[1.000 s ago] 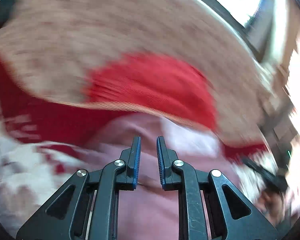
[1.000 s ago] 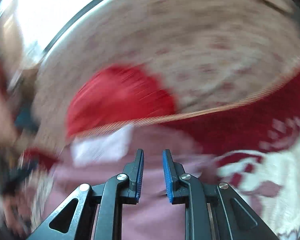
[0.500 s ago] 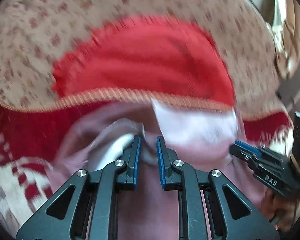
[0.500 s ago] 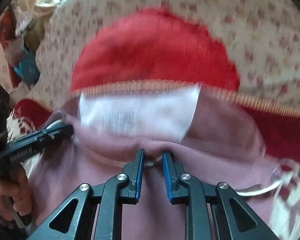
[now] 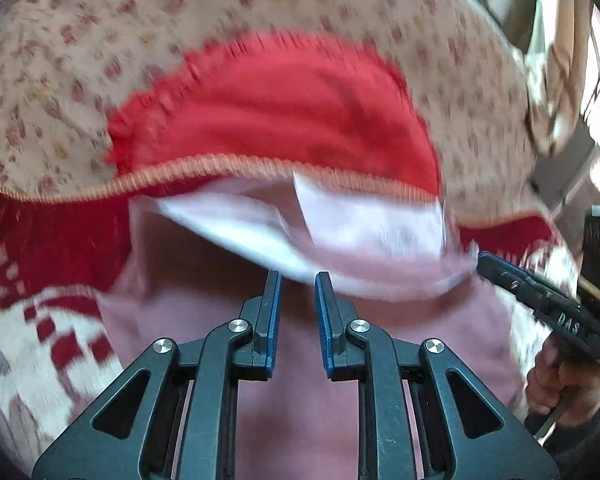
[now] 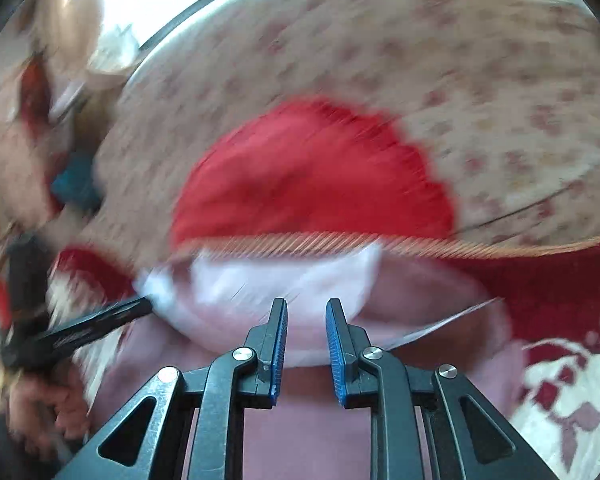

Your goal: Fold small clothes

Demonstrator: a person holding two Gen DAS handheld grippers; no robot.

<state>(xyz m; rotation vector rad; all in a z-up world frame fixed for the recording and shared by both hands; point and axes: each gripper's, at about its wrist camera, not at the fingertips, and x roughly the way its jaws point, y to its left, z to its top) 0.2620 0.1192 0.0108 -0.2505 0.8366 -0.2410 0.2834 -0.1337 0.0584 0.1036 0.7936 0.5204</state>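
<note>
Pink fabric, the small garment (image 5: 300,360), lies before the left gripper (image 5: 296,280), whose narrow jaws clamp its edge on the floral cloth (image 5: 60,60), fold unfinished. From the right wrist, the right gripper (image 6: 306,308) likewise pinches the garment, the red garment (image 6: 308,184) beyond still unfolded.

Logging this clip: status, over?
Left gripper and right gripper shut on pink garment. Its edge spans between them. Red garment lies beyond on floral cloth.

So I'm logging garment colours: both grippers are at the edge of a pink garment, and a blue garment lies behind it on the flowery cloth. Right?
Not quite. The garment behind is red, not blue, as both wrist views show. The rest holds: the left gripper and right gripper are at the pink garment, on the flowery cloth.
</note>
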